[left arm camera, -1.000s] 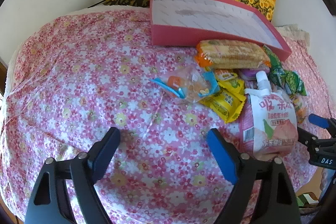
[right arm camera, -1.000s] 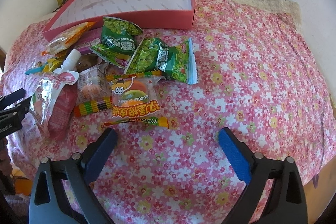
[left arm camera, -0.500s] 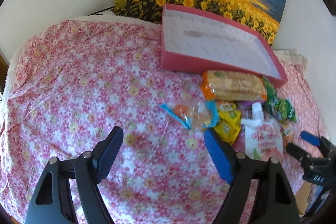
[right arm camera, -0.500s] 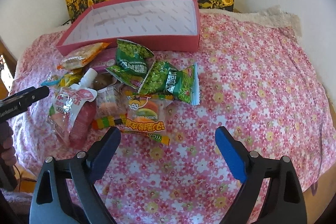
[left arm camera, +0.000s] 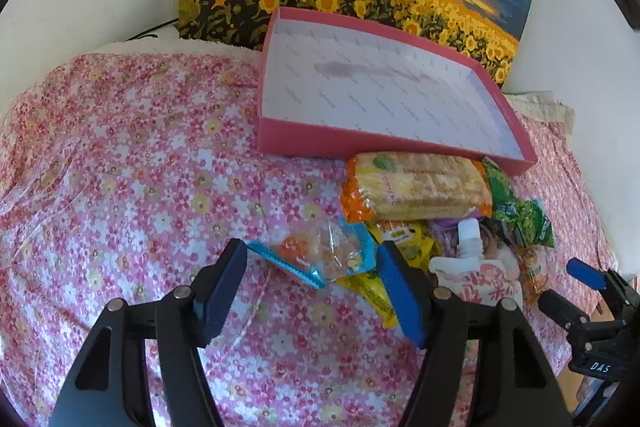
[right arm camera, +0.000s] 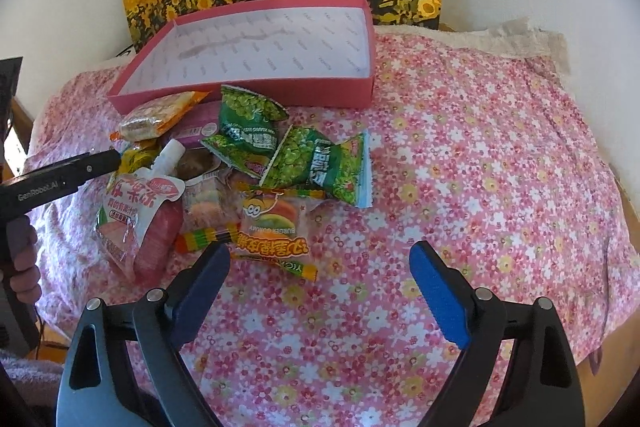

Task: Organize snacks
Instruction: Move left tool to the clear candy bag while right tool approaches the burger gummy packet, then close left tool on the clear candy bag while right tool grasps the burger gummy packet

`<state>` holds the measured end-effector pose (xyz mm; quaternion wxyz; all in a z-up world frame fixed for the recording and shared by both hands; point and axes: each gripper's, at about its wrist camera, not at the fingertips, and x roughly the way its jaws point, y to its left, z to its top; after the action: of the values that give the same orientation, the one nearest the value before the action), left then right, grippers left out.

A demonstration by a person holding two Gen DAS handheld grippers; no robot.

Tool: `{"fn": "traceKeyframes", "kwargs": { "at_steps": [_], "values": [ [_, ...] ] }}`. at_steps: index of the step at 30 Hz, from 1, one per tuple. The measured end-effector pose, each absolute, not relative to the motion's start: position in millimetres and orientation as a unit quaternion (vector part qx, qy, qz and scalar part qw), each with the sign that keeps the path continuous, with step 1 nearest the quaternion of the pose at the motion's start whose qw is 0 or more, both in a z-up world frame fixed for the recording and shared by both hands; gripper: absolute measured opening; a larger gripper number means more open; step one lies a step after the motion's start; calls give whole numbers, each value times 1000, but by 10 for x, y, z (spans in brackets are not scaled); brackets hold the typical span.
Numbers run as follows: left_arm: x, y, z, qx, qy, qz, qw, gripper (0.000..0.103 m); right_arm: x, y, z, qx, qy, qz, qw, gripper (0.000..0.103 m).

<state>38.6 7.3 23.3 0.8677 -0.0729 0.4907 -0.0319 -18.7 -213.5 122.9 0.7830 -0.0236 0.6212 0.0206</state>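
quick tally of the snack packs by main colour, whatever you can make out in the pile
Green: 2, pea bags and
Orange: 2, cracker pack, burger gummy pack
Yellow: 2, packets and
Pink/white: 1, spout pouch
Clear with blue ends: 1, candy bag
Purple: 1, pack
Rainbow: 1, candy strip
Total: 10 clearly seen; others are half hidden.

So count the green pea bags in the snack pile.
2. One pea bag lies just in front of the pink box; the other pea bag lies to its right, nearer the camera. More could be hidden under the pile.
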Motion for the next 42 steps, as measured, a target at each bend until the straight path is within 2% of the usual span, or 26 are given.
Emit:
{"fn": "traceKeyframes", "kwargs": {
  "at_steps": [9, 18, 24, 42],
  "values": [
    [381, 126, 254, -78, 480, -45, 873, 52, -153, -2205, 1282, -10, 614, 11, 789, 93],
    [335, 117, 167, -52, 488, -29, 871, 56, -65, -2272, 1237, 13, 617, 3, 787, 93],
    [359, 139, 113, -54, 490, -20, 870, 55, -65, -2234, 1136, 17, 632, 13, 775, 87],
    [489, 82, 83, -38, 484, -16, 874, 55, 3, -2080, 863, 6, 646, 24, 763, 83]
  ]
}}
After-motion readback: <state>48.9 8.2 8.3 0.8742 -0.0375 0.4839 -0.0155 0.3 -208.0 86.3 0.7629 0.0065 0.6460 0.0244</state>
